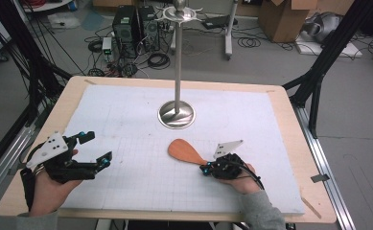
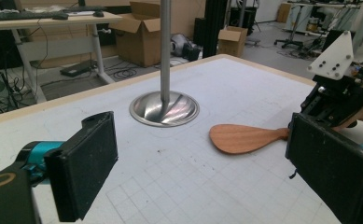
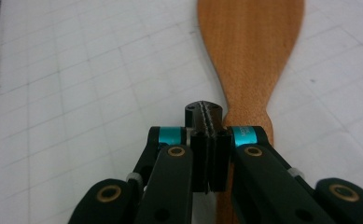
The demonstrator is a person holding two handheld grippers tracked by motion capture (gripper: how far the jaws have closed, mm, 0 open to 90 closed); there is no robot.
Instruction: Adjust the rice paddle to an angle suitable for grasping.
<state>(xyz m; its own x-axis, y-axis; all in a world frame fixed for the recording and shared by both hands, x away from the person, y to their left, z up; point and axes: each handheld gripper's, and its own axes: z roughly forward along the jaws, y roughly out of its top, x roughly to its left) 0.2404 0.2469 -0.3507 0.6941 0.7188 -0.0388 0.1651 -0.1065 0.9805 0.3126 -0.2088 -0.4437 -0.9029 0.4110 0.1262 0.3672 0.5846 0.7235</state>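
Table [image 1: 289,158] under white grid mat, steel stand [image 1: 176,114] at centre. Wooden spatula [image 1: 186,152] lies flat in front of stand: likely light, stiff, smooth; narrow handle is the place to grip. Right gripper [image 1: 206,168] jaws together, beside the handle, not clamping it. Left gripper [image 1: 96,148] jaws apart, empty. No readable writing.

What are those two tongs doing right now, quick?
Left tongs: open, holding nothing, above the table.
Right tongs: shut with nothing between them, resting over the handle of the wooden spoon, not gripping it.
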